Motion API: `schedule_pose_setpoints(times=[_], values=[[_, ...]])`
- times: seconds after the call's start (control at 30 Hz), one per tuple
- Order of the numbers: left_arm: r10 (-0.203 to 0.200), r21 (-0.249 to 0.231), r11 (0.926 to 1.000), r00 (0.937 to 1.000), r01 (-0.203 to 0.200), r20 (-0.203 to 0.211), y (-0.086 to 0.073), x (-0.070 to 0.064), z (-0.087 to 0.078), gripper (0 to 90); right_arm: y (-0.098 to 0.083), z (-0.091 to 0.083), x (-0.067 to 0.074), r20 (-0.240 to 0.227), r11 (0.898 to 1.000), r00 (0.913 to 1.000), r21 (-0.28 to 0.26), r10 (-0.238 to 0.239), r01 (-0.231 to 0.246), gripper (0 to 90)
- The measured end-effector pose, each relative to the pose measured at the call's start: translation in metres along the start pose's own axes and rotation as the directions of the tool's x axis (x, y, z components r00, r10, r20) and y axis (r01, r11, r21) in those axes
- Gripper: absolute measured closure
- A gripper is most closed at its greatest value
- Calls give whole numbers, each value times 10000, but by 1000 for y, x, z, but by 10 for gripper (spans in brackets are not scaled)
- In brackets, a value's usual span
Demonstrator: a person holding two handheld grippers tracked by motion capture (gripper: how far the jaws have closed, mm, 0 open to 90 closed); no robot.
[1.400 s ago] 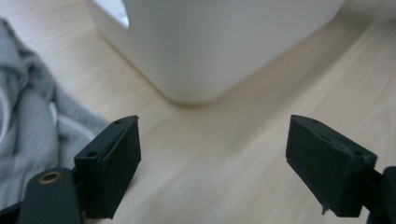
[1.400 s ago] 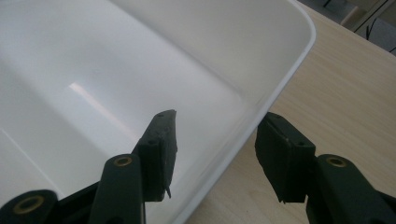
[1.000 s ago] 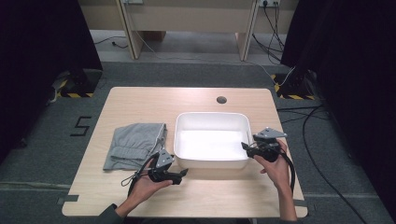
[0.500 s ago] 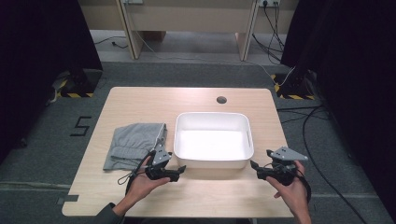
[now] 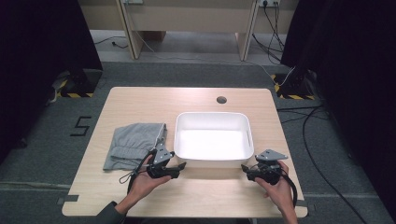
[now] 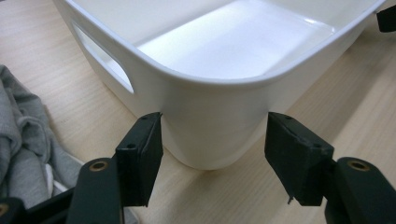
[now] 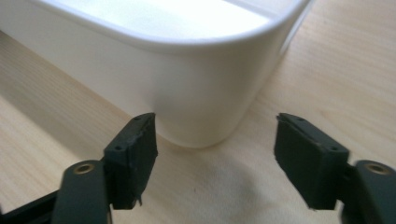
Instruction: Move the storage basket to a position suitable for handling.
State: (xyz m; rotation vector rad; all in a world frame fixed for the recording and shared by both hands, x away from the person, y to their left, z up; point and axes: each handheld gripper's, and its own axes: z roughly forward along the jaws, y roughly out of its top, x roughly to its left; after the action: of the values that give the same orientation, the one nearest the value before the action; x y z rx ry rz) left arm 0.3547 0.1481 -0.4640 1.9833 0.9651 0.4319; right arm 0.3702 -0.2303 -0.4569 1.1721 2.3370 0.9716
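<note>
L gripper (image 5: 180, 165) and R gripper (image 5: 243, 167) are held low at the near corners of the white rectangular plastic tub (image 5: 213, 161), jaws apart, just been closing, nothing clamped. Tub is set mid-table; crumpled grey cloth (image 5: 135, 142) just beside its left, on the light wooden table (image 5: 140, 100).

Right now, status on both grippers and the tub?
Left gripper open, jaws just closing, nothing held. Right gripper open, likewise. White tub empty on table, grey cloth beside it. Nothing in the way.

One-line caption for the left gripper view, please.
Open left tongs face the near corner of an empty white tub on the wooden table, grey cloth beside.
</note>
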Motion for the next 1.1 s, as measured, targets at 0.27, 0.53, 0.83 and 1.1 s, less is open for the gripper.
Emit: schedule_pose_setpoints(times=[0.27, 0.53, 0.83, 1.1], values=[[-397, 150, 9991, 9987, 402, -316, 13, -3, 13, 382, 8, 12, 1, 501, 9984, 9977, -283, -466, 481, 347], [-632, 175, 9978, 9976, 637, -299, 17, 3, 19, 397, 10, 23, -6, 566, 9993, 9981, -272, -234, 250, 346], [-835, -178, 9963, 9965, 835, 21, 17, 21, -32, 313, -2, 5, 10, 688, 9995, 9972, 143, 282, -293, 284], [-2199, -872, 9747, 9528, 2058, -2091, -3, 96, -78, 323, -19, 2, 35, 26, 9975, 9999, 696, 153, -154, 287]])
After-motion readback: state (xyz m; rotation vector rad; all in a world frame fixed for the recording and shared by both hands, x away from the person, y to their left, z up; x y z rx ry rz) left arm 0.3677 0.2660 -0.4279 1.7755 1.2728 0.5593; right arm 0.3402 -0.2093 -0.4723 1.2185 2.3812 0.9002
